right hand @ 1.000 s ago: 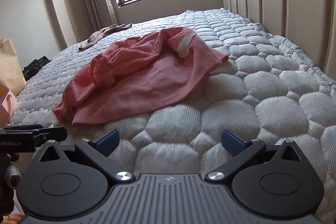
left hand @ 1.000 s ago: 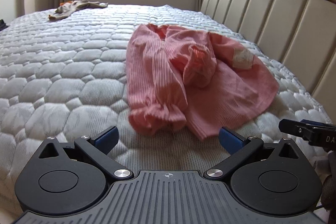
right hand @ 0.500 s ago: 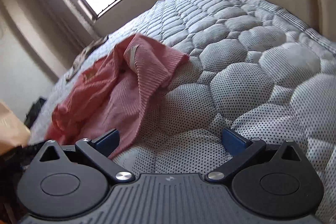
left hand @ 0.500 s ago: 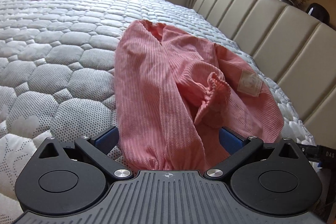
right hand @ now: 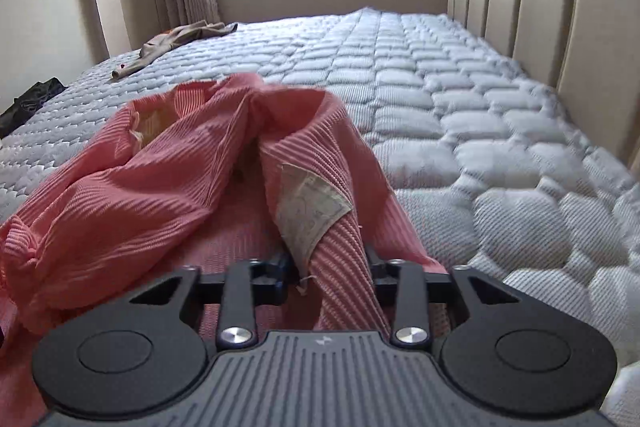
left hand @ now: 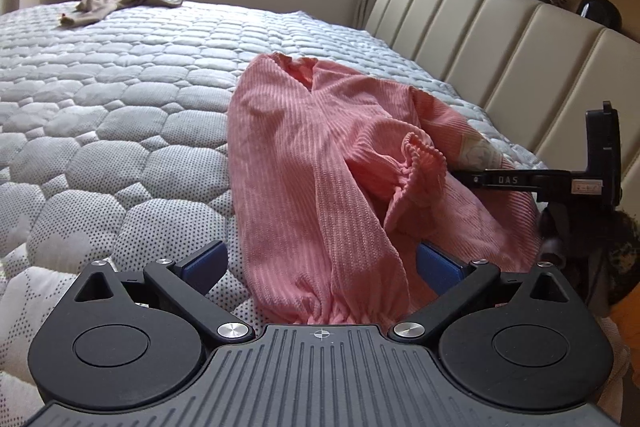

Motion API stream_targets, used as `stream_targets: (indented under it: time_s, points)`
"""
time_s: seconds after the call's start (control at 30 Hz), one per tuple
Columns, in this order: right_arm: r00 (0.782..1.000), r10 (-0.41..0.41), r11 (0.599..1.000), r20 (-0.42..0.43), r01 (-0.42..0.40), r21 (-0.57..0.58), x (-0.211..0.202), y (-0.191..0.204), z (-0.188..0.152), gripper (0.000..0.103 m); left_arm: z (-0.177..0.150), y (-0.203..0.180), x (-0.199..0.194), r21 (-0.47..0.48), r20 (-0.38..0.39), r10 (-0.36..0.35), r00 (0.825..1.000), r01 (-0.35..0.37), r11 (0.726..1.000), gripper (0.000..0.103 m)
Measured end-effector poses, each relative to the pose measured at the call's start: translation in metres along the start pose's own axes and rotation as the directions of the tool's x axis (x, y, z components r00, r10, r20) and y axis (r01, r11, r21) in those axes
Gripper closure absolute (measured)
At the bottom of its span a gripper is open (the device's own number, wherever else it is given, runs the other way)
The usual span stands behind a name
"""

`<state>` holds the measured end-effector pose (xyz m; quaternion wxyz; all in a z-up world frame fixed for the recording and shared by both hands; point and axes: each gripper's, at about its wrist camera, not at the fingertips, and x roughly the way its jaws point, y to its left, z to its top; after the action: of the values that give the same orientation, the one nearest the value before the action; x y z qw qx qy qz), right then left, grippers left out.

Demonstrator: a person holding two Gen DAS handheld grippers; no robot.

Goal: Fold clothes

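Pink top (left hand: 320,163) crumpled on mattress (left hand: 120,115), near the headboard (left hand: 500,39) side. Long axis running away from left gripper (left hand: 320,263), straight up the view toward the window.

Left gripper: jaws wide, blue pads (left hand: 204,259) straddling the gathered cuff at the near end of the top. Nothing pinched yet; cloth sits between the pads, contact not clear.

Right gripper (right hand: 326,267): jaws narrow, clamped on a ridge of the top's edge just below the white label (right hand: 308,211). Seen from the left view, entering from the right side, fingers hidden behind the ruffled cuff (left hand: 420,163).

Key relation: both tools at the near end of the garment, left on the cuff side, right on the label side, body of the top extending away from both. Likely next: close left on the cuff, then lift and spread to flatten before folding. Risk: grabbing several layers at the bunched cuff.

Beige garment (left hand: 116,3) far off by the window, untouched.
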<state>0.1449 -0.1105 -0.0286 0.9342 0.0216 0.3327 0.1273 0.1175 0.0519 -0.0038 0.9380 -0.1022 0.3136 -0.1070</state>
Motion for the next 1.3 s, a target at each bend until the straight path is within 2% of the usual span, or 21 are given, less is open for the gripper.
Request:
stream_targets:
  time_s: [0.07, 0.13, 0.2, 0.3, 0.5, 0.67, 0.77, 0.8, 0.83, 0.87, 0.93, 0.97, 1.0, 1.03, 1.17, 1.2, 1.27, 1.3]
  points:
    - [0.999, 0.029, 1.0, 0.019, -0.029, 0.0, -0.014, 0.004, -0.007, 0.096, 0.0, 0.006, -0.007, -0.017, 0.014, -0.011, 1.0, 0.011, 1.0, 0.0]
    - [0.995, 0.092, 0.996, 0.03, -0.093, 0.013, -0.036, 0.01, -0.017, 0.097, 0.001, 0.011, -0.016, -0.029, 0.035, -0.024, 0.999, 0.025, 0.999, 0.0]
    - [0.991, 0.134, 0.991, 0.031, -0.133, -0.023, -0.063, 0.02, -0.032, 0.101, 0.002, 0.013, -0.026, -0.028, 0.059, -0.038, 0.998, 0.039, 0.999, 0.0]
    - [0.984, 0.176, 0.984, 0.016, -0.175, -0.043, -0.098, 0.028, -0.054, 0.101, 0.0, 0.013, -0.038, -0.002, 0.076, -0.045, 0.996, 0.046, 0.999, 0.0]
    - [0.977, 0.211, 0.976, 0.007, -0.211, 0.056, -0.147, 0.02, -0.085, 0.101, -0.004, 0.001, -0.031, 0.086, 0.029, -0.038, 0.999, 0.036, 0.996, 0.0]
    - [0.975, 0.221, 0.974, -0.007, -0.221, 0.045, -0.166, 0.027, -0.099, 0.101, 0.001, 0.0, -0.011, 0.132, 0.023, 0.039, 0.999, -0.042, 0.99, 0.001]
    - [0.982, 0.187, 0.982, 0.023, -0.187, 0.012, -0.169, 0.026, -0.1, 0.1, 0.004, 0.013, -0.005, 0.083, 0.004, 0.046, 0.999, -0.046, 0.995, 0.011]
    - [0.984, 0.173, 0.985, 0.038, -0.173, 0.003, -0.171, 0.026, -0.099, 0.099, 0.003, 0.018, -0.006, 0.063, -0.007, 0.035, 0.999, -0.035, 0.997, 0.024]
    - [0.986, 0.159, 0.987, 0.057, -0.158, -0.008, -0.173, 0.025, -0.098, 0.099, 0.002, 0.022, -0.006, 0.048, -0.021, 0.018, 1.0, -0.017, 0.999, 0.03]
    - [0.987, 0.144, 0.99, 0.079, -0.142, -0.022, -0.175, 0.025, -0.096, 0.096, 0.0, 0.025, -0.006, 0.04, -0.032, 0.004, 0.999, -0.003, 0.999, 0.033]
    - [0.986, 0.11, 0.993, 0.123, -0.105, -0.048, -0.177, 0.026, -0.092, 0.082, -0.004, 0.026, -0.007, 0.042, -0.04, -0.02, 0.999, 0.022, 0.999, 0.052]
    - [0.985, 0.087, 0.995, 0.151, -0.079, -0.062, -0.178, 0.027, -0.089, 0.07, -0.005, 0.025, -0.009, 0.047, -0.033, -0.027, 0.999, 0.029, 0.998, 0.057]
    - [0.981, 0.066, 0.996, 0.182, -0.053, -0.077, -0.179, 0.029, -0.086, 0.058, -0.005, 0.025, -0.011, 0.054, -0.021, -0.035, 0.999, 0.036, 0.998, 0.067]
    - [0.976, 0.048, 0.995, 0.214, -0.028, -0.095, -0.181, 0.032, -0.083, 0.053, -0.004, 0.026, -0.013, 0.056, -0.007, -0.033, 0.999, 0.033, 0.998, 0.074]
    - [0.948, 0.066, 0.968, 0.312, 0.015, -0.252, -0.187, 0.059, -0.068, 0.034, 0.007, 0.035, -0.02, 0.038, 0.056, 0.016, 0.998, -0.018, 0.999, 0.084]
    - [0.949, 0.103, 0.956, 0.299, -0.011, -0.293, -0.183, 0.068, -0.064, 0.027, 0.01, 0.041, -0.02, 0.02, 0.062, 0.028, 0.998, -0.03, 0.999, 0.087]
    - [0.957, 0.177, 0.923, 0.231, -0.08, -0.375, -0.165, 0.087, -0.056, 0.023, 0.015, 0.05, -0.02, -0.014, 0.069, 0.048, 0.996, -0.047, 0.999, 0.089]
    - [0.961, 0.19, 0.902, 0.202, -0.09, -0.422, -0.152, 0.099, -0.055, 0.023, 0.017, 0.054, -0.021, -0.026, 0.073, 0.056, 0.996, -0.054, 0.998, 0.089]
